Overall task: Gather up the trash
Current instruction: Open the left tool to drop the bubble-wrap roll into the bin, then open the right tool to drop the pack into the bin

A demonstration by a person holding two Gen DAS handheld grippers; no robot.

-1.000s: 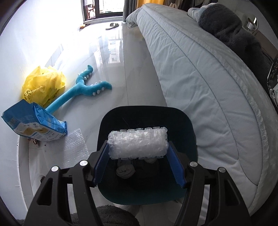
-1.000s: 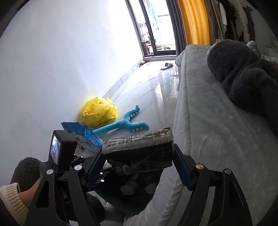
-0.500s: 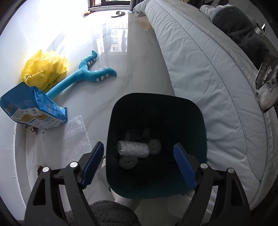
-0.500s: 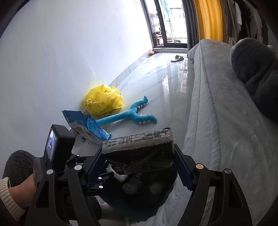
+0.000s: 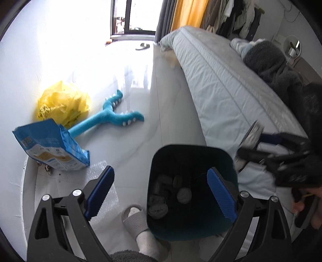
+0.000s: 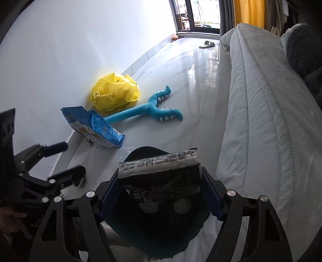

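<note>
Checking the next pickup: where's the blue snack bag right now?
The blue snack bag lies on the floor by the white wall, left of the dark bin in both wrist views, just in front of the yellow plastic bag and beside the blue plush toy.

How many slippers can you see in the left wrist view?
2: one slipper lies near the window; a second slipper is worn on a foot beside the dark bin. Another may be hidden.

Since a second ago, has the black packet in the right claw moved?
Yes. The black packet in the right claw has come over the dark bin; earlier it sat beyond the bin's rim, toward the bed.
</note>
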